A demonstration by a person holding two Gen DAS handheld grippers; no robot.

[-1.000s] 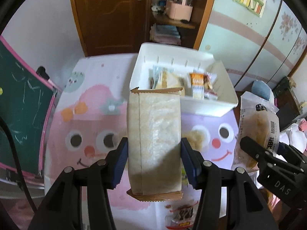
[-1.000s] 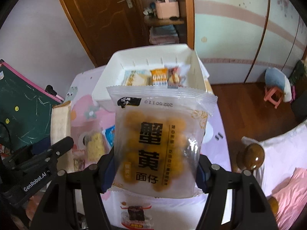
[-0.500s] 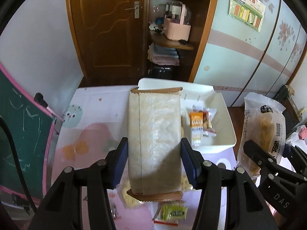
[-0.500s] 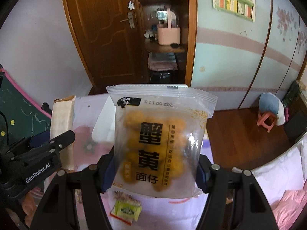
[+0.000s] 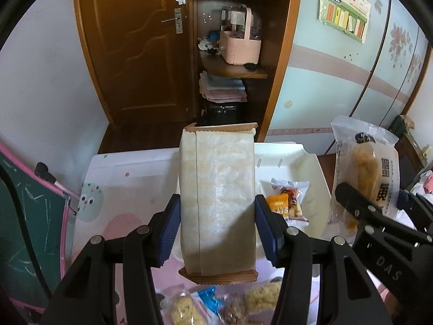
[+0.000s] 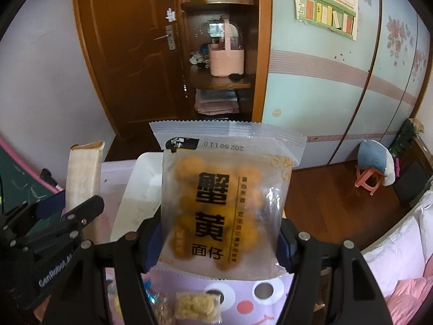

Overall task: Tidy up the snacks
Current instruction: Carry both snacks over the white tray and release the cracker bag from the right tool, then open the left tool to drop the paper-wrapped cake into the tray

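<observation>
Left gripper (image 5: 217, 227): clamped on the beige packet (image 5: 217, 203), blue pads pressed flat against its two long sides; the packet stands upright between them, its crimped brown seams at top and bottom.

Right gripper (image 6: 216, 239): closed on the clear snack bag (image 6: 226, 205), which is filled with round orange-yellow pieces and carries large black print (the print reads upside down in the right wrist view, so the bag seems to be held bottom up).

White bin (image 5: 314, 178): sits on the cartoon tablecloth (image 5: 121, 187) beyond both grippers, its rim partly hidden behind the beige packet; a few small packets (image 5: 286, 203) already lie inside.

Loose snacks (image 6: 196, 307): several small wrapped pieces lie on the cloth below and nearer than the grippers, not yet put away.

Key relation: the bin lies ahead of and below both held items. In the left wrist view its open interior shows just right of the beige packet, between the two grippers; in the right wrist view the bin's wall (image 6: 140, 187) sits left of the bag. Each packet's long axis runs along the fingers.

Nearer hand: cannot be told with confidence; both look about equally close.

Judged next need: carry forward over the rim, then release.
</observation>
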